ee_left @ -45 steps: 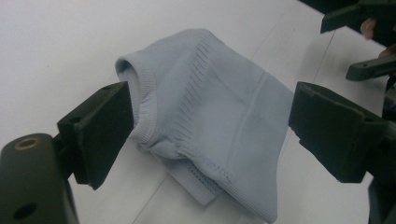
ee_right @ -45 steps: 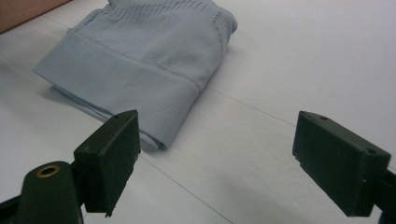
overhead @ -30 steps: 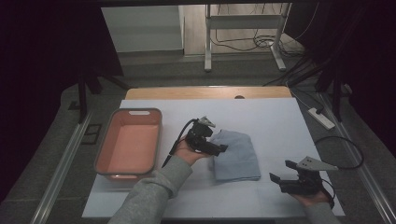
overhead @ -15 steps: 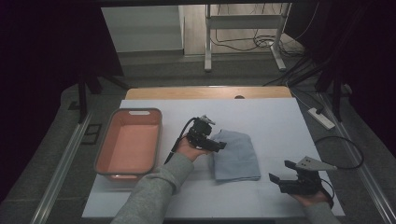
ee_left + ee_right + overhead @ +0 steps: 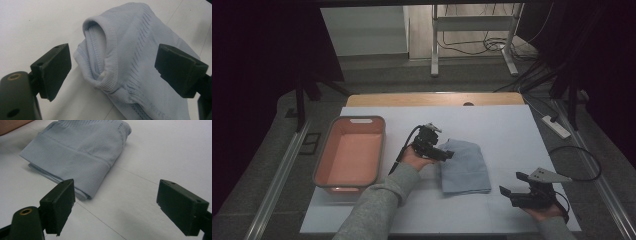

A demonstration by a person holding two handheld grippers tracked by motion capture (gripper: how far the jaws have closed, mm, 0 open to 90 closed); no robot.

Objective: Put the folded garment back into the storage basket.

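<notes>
High view: folded pale-blue garment (image 5: 463, 166) lies mid-counter (image 5: 492, 125), right of pink tub (image 5: 351, 152). Left claw (image 5: 446, 154) at garment's left edge; right claw (image 5: 511, 184) well apart, near front right. Left gripper view adds detail: ribbed collar fold (image 5: 110, 50) between wide-spread jaws, no contact. Right gripper view: jaws wide, empty; garment's ribbed hem (image 5: 82, 162) lies ahead.

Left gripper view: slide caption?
Open left tool straddling the collar of a folded blue sweater on the white table.
</notes>
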